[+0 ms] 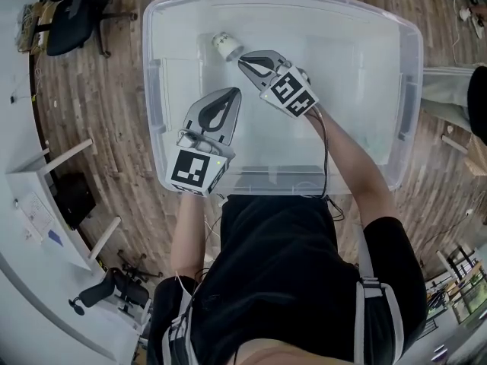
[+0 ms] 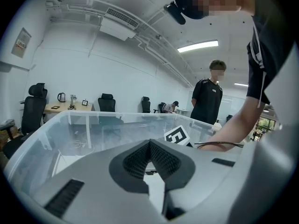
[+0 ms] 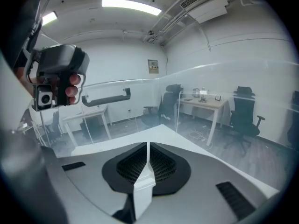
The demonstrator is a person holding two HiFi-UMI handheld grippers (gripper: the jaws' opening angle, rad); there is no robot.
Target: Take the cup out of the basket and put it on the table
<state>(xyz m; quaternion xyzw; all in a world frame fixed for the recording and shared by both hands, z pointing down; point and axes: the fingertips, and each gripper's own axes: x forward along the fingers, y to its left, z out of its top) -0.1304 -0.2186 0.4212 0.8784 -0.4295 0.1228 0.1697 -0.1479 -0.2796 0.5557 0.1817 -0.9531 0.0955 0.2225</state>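
Note:
A white cup sits inside the clear plastic basket, near its far left corner. My right gripper reaches down to it, and its jaws are shut on the cup's thin white wall, which shows as a strip between the pads. My left gripper hovers over the basket's near left part, a little short of the cup. Its jaws are shut with nothing between them. The right gripper's marker cube shows just beyond them.
The basket's tall clear walls surround both grippers. Wooden floor lies around it, with an office chair at the far left and a white desk at the left. A person in black stands beyond the basket.

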